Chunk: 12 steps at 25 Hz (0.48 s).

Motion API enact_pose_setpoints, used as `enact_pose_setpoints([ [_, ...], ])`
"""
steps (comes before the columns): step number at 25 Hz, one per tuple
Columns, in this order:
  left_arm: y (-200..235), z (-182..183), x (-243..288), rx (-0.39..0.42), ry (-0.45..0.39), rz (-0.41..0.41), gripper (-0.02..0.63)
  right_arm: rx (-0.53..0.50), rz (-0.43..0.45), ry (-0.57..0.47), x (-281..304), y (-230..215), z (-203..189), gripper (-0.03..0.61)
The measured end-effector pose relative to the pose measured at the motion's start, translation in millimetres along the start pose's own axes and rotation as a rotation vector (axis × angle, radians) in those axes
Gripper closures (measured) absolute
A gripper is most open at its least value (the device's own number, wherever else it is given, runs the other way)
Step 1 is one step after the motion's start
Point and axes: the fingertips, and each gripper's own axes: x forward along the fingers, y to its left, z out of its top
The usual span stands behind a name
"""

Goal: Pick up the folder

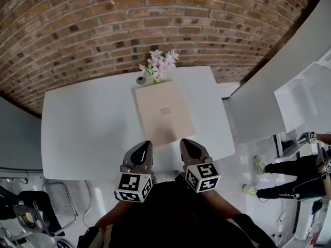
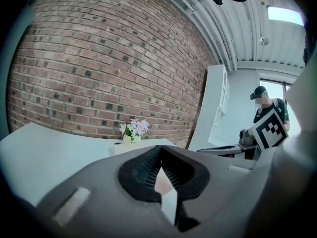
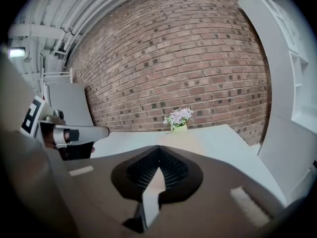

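**Two closed grippers, one folder not yet touched**

Two grippers hung side by side over the near edge of the white table (image 1: 88, 128), low in the middle of the head view, and I judged the reach for the folder had only begun. Left of centre, the left gripper (image 1: 145, 145) had its jaws pressed together, ribbed pads meeting at the tip with nothing between them. That suited an approach, but the jaws would have to part before they could take an edge.

Just above both tips, at the centre of the frame, the folder (image 1: 164, 112) lay flat and closed on the table. It was tan, and its near edge faced the person, which looked to me the handiest side to get under. At its far corner stood a small pot of pale flowers (image 1: 159, 63), just beside it and close against the brick wall (image 1: 155, 19), so lifting toward the near side seemed safest.

Right of centre, the right gripper (image 1: 186, 143) was likewise closed on nothing, apart from the folder.

By my count: two grippers, two marker cubes, one folder, one pot of flowers, one table, and one bystander (image 1: 289, 177) at the lower right edge.
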Motion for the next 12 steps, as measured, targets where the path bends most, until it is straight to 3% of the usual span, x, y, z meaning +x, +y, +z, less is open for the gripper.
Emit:
enact_pose_setpoints([
  [5, 4, -7, 22, -0.018, 0.021, 0.068, 0.612, -0.022, 0.021, 0.026, 16, -28, 2, 0.575],
  [6, 4, -10, 26, -0.020, 0.034, 0.078, 0.574, -0.020, 0.023, 0.033, 19, -34, 2, 0.575],
  [8, 5, -15, 35, -0.033, 0.052, 0.096, 0.561, -0.015, 0.037, 0.051, 26, -45, 1, 0.575],
  [10, 8, -17, 43, -0.045, 0.058, 0.118, 0.543, -0.012, 0.058, 0.068, 34, -54, 1, 0.506],
  [12, 12, -21, 51, -0.059, 0.069, 0.139, 0.513, 0.000, 0.072, 0.080, 43, -63, 0, 0.485],
])
